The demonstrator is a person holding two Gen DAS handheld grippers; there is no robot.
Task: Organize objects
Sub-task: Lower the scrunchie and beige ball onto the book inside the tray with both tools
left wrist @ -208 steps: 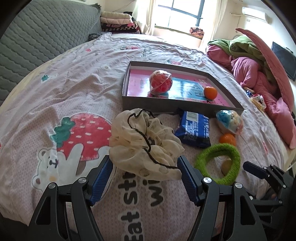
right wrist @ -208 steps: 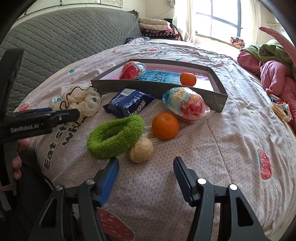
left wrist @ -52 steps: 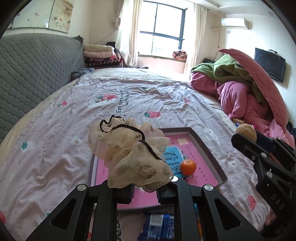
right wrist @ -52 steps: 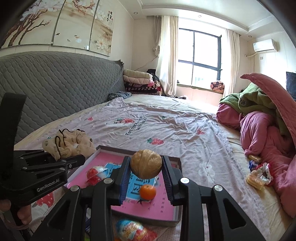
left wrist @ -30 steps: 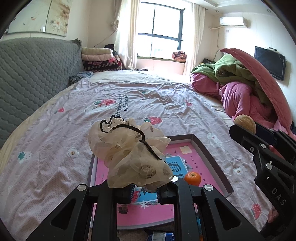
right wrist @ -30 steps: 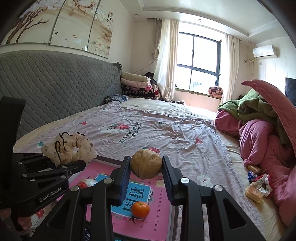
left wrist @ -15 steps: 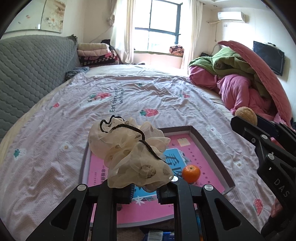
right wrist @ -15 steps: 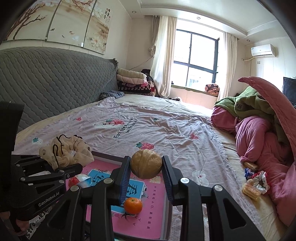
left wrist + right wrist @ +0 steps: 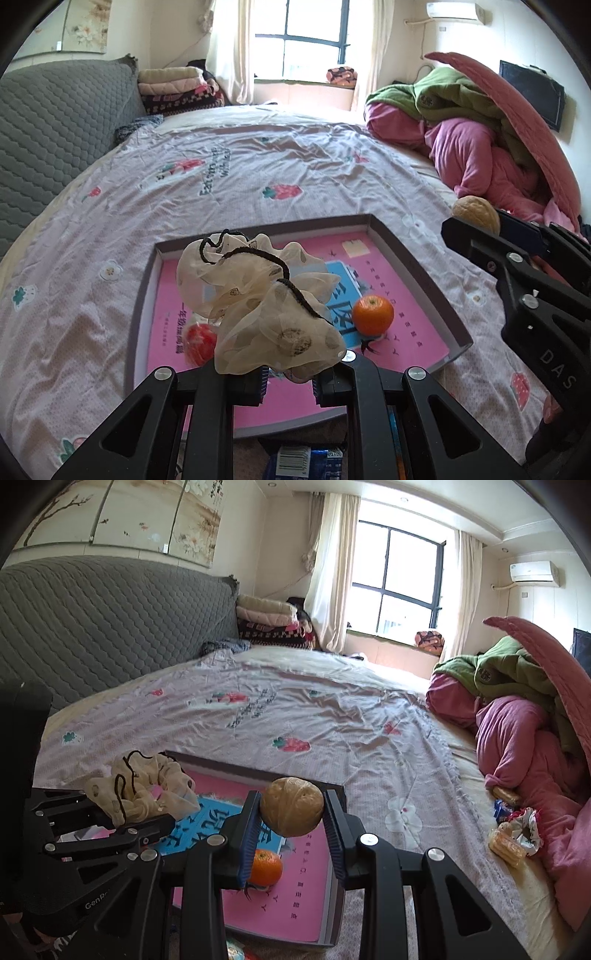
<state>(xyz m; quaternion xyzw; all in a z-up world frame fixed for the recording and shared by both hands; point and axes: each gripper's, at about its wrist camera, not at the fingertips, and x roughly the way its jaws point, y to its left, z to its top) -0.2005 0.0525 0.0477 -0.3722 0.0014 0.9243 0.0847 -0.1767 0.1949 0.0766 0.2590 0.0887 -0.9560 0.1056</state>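
Cream sheer scrunchie [image 9: 258, 295], black cord trim, dark spots, pinched in the left gripper [image 9: 288, 382]. Right gripper [image 9: 291, 834] clamps a tan wrinkled walnut [image 9: 291, 806] above the pink-lined tray [image 9: 421, 273].

My scrunchie [image 9: 258, 302] covers the middle of the tray [image 9: 417, 258] and most of a red thing [image 9: 199, 339] at lower left; I cannot tell what that is. My left gripper [image 9: 288, 380] hides its own pads under the cloth. A blue packet [image 9: 306, 459] is cut off by the bottom edge. In the right view, my finger [image 9: 246, 838] hides part of the orange [image 9: 266, 867], and small wrappers [image 9: 511, 832] at right are too blurred to name.
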